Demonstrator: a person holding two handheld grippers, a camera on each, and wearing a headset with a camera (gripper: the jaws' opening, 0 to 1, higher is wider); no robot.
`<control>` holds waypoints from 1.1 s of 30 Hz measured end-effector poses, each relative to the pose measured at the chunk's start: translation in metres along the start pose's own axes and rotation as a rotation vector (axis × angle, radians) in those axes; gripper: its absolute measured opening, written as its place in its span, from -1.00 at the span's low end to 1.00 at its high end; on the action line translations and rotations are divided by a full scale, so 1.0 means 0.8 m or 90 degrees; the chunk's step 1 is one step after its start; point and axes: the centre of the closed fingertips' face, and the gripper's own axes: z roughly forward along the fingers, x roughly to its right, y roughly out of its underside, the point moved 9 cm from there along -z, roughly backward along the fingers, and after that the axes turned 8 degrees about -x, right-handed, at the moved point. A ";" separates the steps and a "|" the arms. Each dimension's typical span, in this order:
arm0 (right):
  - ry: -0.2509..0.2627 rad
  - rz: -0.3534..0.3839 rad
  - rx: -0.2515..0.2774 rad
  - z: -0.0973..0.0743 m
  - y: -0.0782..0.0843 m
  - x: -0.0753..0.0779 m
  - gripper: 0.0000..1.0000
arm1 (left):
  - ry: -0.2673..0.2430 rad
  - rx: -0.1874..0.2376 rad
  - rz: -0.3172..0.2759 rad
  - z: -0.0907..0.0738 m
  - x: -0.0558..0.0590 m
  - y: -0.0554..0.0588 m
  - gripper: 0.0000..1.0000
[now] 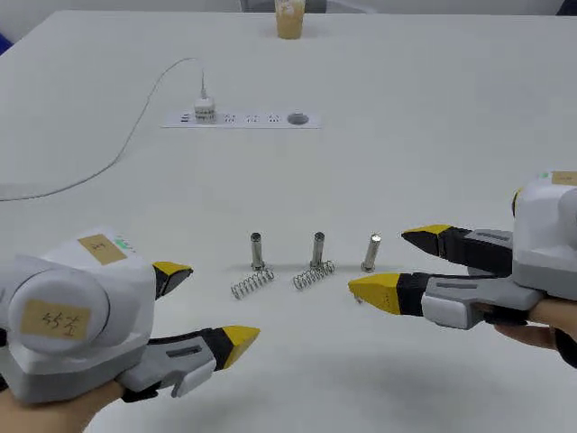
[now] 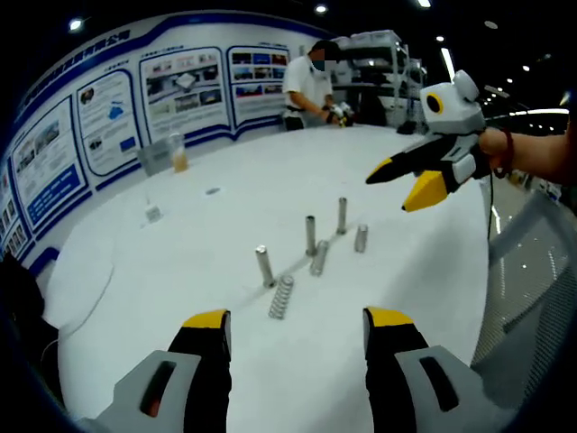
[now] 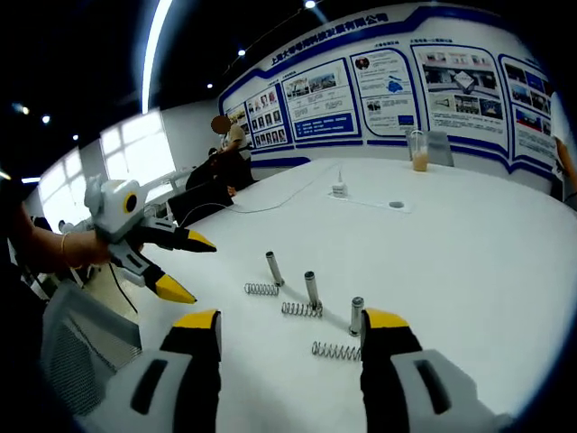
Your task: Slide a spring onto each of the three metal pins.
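— Where are we holding the left gripper?
— We are hovering it low over the near left of the white table. Its yellow-tipped jaws are standing wide apart and gripping nothing.
— And the right gripper?
— We are reaching it in from the right. Its jaws are also gaping wide and empty, with their tips just beside the right pin.
— How are the pins standing?
— All three are standing upright in a row: the left pin, the middle pin and the right pin.
— And the springs?
— They are lying flat on the table. The first spring is lying just in front of the left pin. The second spring is lying at the foot of the middle pin, though we cannot tell whether they are touching. In the right gripper view, the third spring is lying near the base of the right pin.
— Anything farther back?
— A power strip is sitting well beyond the pins, and a cup is standing near the far edge.
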 end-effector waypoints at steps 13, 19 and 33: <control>-0.014 0.037 0.000 -0.005 0.019 -0.007 0.25 | 0.016 -0.019 0.033 0.041 -0.022 0.004 0.03; -0.018 0.053 -0.001 -0.006 0.030 -0.007 0.23 | 0.029 -0.026 0.027 0.059 -0.027 0.009 -0.02; -0.024 0.059 0.006 -0.011 0.047 -0.011 0.31 | 0.038 -0.024 0.045 0.078 -0.032 0.013 -0.30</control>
